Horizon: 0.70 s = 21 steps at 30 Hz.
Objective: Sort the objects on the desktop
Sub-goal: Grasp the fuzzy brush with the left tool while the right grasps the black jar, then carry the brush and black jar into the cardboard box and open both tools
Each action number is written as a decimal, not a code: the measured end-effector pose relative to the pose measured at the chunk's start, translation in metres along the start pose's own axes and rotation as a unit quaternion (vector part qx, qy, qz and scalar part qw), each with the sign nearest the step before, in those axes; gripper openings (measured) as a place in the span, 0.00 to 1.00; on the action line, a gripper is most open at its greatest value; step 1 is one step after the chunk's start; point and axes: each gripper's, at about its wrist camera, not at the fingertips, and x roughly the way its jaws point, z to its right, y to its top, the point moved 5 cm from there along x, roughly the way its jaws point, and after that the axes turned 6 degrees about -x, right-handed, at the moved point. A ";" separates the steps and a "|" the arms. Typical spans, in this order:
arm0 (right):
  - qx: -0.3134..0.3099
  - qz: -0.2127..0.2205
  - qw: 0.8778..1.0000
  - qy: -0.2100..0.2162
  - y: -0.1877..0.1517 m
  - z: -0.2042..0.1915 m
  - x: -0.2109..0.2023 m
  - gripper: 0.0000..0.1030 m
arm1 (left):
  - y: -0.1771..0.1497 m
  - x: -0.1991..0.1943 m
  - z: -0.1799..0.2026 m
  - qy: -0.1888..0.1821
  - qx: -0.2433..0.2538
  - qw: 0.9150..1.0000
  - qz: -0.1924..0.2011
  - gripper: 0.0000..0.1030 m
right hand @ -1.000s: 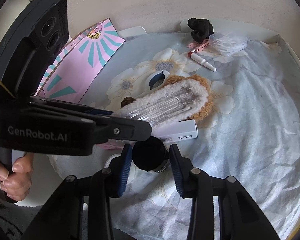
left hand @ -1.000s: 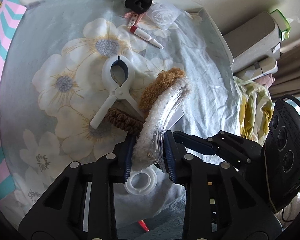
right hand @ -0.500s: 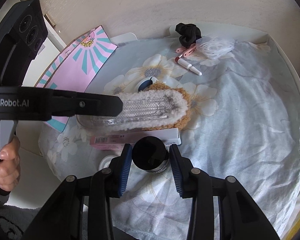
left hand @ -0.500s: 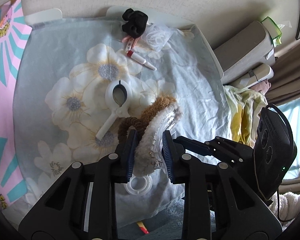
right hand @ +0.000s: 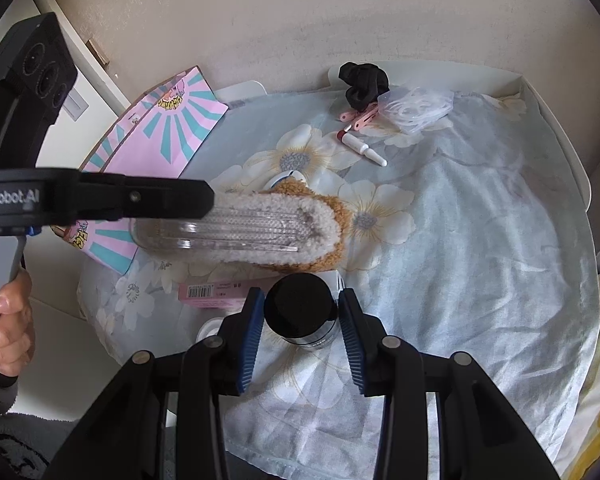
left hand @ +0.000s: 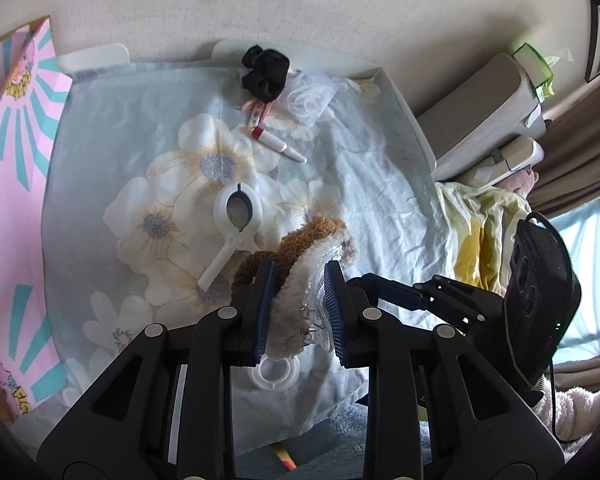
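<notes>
Sorting looks barely begun: left gripper [left hand: 300, 308] jaws clench the fuzzy clear-soled slipper [right hand: 256, 232], right gripper [right hand: 300, 330] jaws stand released around the black-lidded jar [right hand: 300, 306]; clips and tube lie scattered toward the desk's far edge.

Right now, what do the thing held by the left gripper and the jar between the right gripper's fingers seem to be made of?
The fluffy clear hair clip in the left gripper looks like transparent hard plastic: see-through, glossy ridges, edged with cream and brown fleece-like pile. The jar between the right gripper fingers has a matte black lid, probably plastic; its body looks clear, glass or plastic, I cannot tell.
</notes>
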 end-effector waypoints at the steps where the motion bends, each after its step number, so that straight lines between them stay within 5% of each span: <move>1: 0.001 0.000 1.000 0.000 0.001 0.001 -0.001 0.34 | 0.002 -0.002 0.001 0.000 0.001 1.000 0.003 0.22; 5: 0.001 0.002 1.000 -0.001 0.003 0.004 -0.002 0.34 | 0.010 -0.008 0.001 -0.003 -0.007 1.000 0.015 0.20; 6: 0.001 0.003 1.000 -0.002 0.004 0.004 -0.002 0.34 | 0.011 -0.009 0.001 -0.006 -0.008 1.000 0.016 0.05; 7: 0.000 0.005 1.000 -0.003 0.004 0.004 -0.004 0.34 | 0.013 -0.010 0.001 -0.008 -0.010 1.000 0.014 0.04; 19: -0.001 0.002 1.000 0.000 0.004 0.007 -0.003 0.34 | 0.012 0.004 -0.010 0.005 -0.017 1.000 0.002 0.04; 21: 0.002 0.000 1.000 -0.001 0.003 0.007 -0.002 0.34 | 0.010 0.011 -0.007 0.006 -0.007 1.000 -0.013 0.13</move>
